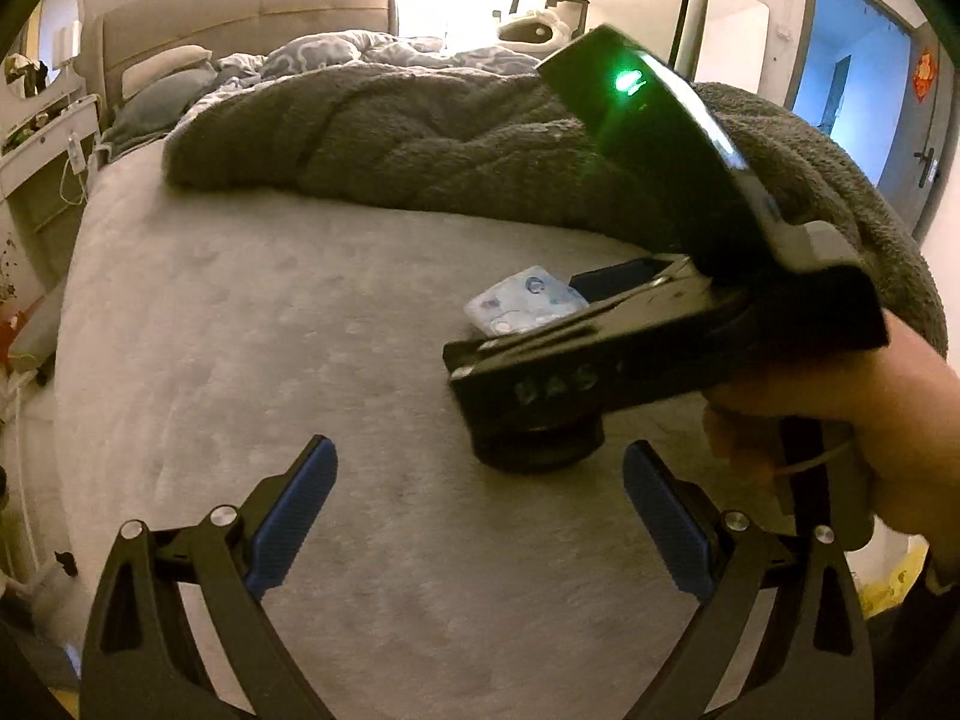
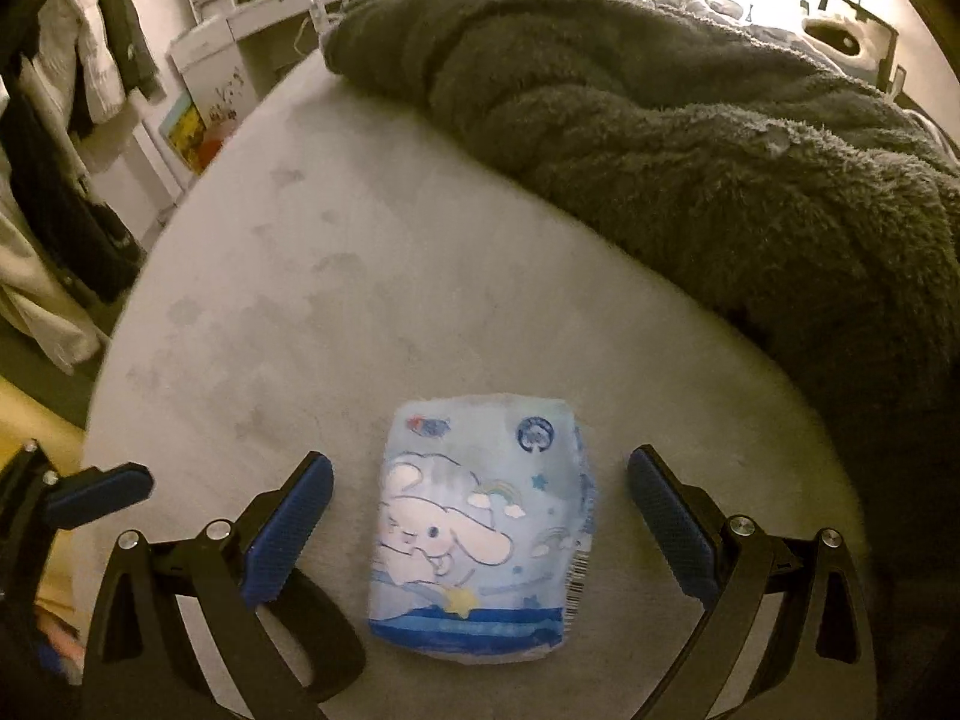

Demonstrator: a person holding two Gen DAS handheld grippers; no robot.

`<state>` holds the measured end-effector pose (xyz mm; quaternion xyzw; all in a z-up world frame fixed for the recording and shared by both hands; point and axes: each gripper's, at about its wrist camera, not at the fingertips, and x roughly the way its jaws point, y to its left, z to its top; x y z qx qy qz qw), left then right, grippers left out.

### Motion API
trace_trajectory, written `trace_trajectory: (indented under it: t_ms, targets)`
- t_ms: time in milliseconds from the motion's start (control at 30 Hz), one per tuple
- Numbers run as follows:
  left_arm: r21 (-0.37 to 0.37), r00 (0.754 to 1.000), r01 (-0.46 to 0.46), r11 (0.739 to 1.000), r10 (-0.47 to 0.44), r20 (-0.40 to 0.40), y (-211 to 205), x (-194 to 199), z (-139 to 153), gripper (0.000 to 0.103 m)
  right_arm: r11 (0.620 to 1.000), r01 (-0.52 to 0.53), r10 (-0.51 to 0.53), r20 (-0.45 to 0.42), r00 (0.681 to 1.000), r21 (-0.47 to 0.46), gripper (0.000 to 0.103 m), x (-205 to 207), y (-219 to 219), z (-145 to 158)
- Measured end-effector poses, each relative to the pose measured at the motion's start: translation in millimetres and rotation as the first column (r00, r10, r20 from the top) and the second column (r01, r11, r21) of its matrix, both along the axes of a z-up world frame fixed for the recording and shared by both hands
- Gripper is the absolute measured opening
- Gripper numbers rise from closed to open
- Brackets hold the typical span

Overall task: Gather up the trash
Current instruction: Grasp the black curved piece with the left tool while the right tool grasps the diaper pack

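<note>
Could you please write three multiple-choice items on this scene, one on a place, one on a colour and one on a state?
1. Where does the blue cartoon packet lie?
A. on the grey bed sheet
B. on top of the dark fleece blanket
C. on the floor

2. What colour are the pads of the right gripper?
A. red
B. blue
C. white

3. How does the right gripper stand to the packet?
A. clamped on it
B. open, a finger on each side
C. shut beside it

Answers: 1 A, the packet rests on bare sheet, clear of the blanket. 2 B, both pads are blue. 3 B, gaps show between the pads and the packet.
</note>
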<state>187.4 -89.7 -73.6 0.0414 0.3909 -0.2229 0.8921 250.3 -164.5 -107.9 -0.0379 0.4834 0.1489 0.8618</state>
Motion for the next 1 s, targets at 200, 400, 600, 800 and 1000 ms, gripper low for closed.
trace_trajectory:
  t_ms: [200,400,600,800,1000]
  targets:
    - [-0.005,1.0,-0.003,1.0,0.003,-0.011,-9.3,3.5,-4.8,0.095,1.0,0.023,-0.023,0.001,1.0,0.02,0.073,0.0,-11.7,1.3]
    - [0.006,1.0,0.002,1.0,-0.001,-0.024,-21.3,7.8,-11.1,0.087,0.998,0.02,-0.021,0.024,0.999,0.062,0.057,-7.5,-24.6,10.1]
    - [0.01,1.0,-0.012,1.0,0.012,-0.027,-28.6,10.9,-14.3,0.083,0.992,0.017,-0.025,0.068,0.997,0.121,0.056,-14.6,-41.6,24.2]
    - [0.009,0.999,-0.03,1.0,0.03,-0.033,-31.7,15.3,-15.8,0.075,0.986,0.012,-0.027,0.09,0.996,0.167,0.056,-20.0,-52.2,32.5]
    - [0.014,0.998,-0.047,0.999,0.048,-0.047,-33.1,19.0,-18.6,0.057,0.982,0.011,-0.03,0.102,0.994,0.187,0.056,-19.9,-56.6,34.4]
